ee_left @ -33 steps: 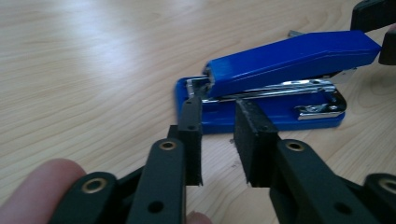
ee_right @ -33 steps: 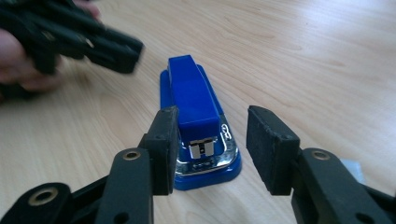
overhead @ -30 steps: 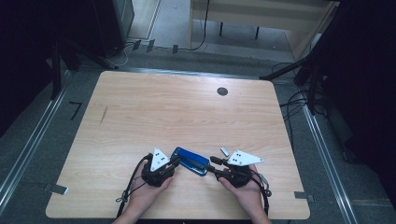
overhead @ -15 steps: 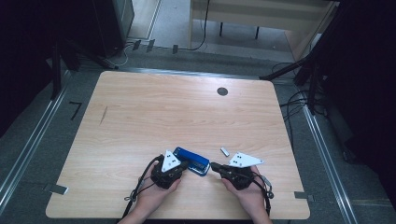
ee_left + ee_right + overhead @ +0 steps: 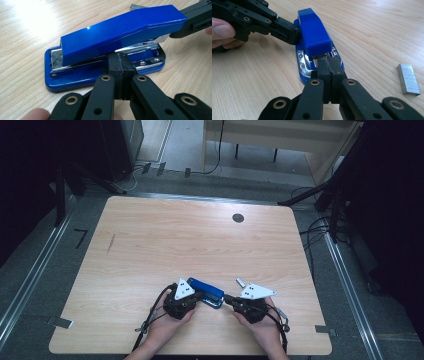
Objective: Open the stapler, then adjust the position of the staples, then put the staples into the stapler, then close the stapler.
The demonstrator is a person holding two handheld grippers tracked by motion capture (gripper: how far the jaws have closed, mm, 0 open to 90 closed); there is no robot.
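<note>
A blue stapler [image 5: 206,292] lies flat on the wooden table [image 5: 200,240] near its front edge. My left gripper [image 5: 122,62] is shut, nothing between its jaws, and its tips touch the stapler [image 5: 120,32] at its long side, by the metal magazine under the blue top. From the other side my right gripper [image 5: 329,62] is also shut and empty, its tips at the front end of the stapler [image 5: 313,35] just under the blue top. In the high view the left gripper [image 5: 198,296] and right gripper [image 5: 226,298] flank the stapler. A strip of staples [image 5: 408,78] lies loose beside it.
The strip of staples [image 5: 240,282] lies just beyond the right gripper. A black round grommet [image 5: 238,218] sits at the far side of the table. A dark streak [image 5: 110,243] marks the left part. Cables trail from both grippers over the front edge.
The left gripper has slid a little to the right, up against the stapler's side. The right gripper has edged left to the stapler's front end. The stapler lies where it was.
</note>
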